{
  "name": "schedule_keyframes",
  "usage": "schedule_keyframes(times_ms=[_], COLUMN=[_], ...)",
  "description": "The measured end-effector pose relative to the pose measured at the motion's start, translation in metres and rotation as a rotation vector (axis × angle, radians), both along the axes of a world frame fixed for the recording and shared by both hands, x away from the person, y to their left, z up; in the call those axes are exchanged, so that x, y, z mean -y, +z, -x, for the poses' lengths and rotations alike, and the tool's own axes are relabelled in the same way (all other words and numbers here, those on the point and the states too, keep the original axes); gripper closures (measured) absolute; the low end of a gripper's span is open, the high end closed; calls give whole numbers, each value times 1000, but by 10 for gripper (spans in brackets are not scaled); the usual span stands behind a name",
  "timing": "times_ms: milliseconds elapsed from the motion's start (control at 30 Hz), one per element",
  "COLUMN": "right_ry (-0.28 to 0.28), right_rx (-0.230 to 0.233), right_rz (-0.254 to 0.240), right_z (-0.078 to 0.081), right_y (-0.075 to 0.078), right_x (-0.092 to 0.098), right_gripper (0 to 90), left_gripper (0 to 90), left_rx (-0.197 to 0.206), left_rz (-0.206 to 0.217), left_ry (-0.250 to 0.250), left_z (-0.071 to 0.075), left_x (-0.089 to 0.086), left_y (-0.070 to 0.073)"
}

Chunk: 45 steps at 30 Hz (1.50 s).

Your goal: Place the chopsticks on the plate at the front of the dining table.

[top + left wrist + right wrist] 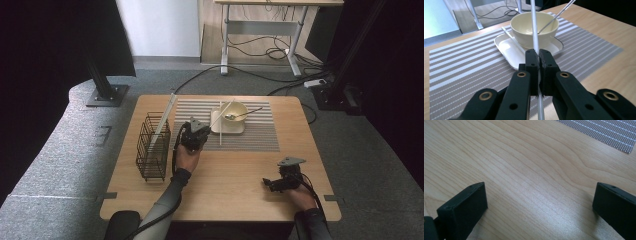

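My left gripper (538, 53) is shut on a thin white chopstick (534, 30) that runs up between its jaws and past the cream bowl (534, 26). In the high view the left gripper (204, 131) is over the striped placemat (260, 132), just left of the bowl (235, 111), and the held chopstick (222, 111) slants across it. A second chopstick (220, 131) lies on the white plate (235, 129) under the bowl. A metal spoon (240, 115) rests in the bowl. My right gripper (267, 184) sits low over bare wood at the front right, open, with nothing between its fingers (464, 207).
A black wire basket (152, 147) stands at the table's left, with a long pale stick (165, 117) leaning out of it. The wooden table (225, 192) ends close in front of my right hand. Cables and a desk frame (260, 30) are on the floor beyond.
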State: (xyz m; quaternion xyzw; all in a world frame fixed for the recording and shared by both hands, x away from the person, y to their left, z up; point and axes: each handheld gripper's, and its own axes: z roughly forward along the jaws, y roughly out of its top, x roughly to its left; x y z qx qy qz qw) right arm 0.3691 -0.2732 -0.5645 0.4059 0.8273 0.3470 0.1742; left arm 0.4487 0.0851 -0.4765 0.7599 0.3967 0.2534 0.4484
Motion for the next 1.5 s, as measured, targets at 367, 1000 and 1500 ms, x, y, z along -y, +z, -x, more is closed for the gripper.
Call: schedule_keyframes(times_ms=[367,1000,1500], right_ry=[0,-1,-1], right_rx=[-1,-3,-3], right_rz=[0,-1,-1], right_z=[0,0,0], right_y=[0,0,0], right_x=[0,0,0], right_gripper=[0,0,0], left_gripper=[860,859,851], left_rx=[-23,-84,-157], left_rz=[-2,-60,-138], left_ry=[54,95,83], left_z=[-32,-66,-75], left_x=[-1,0,13], left_y=[-10,-31,-49])
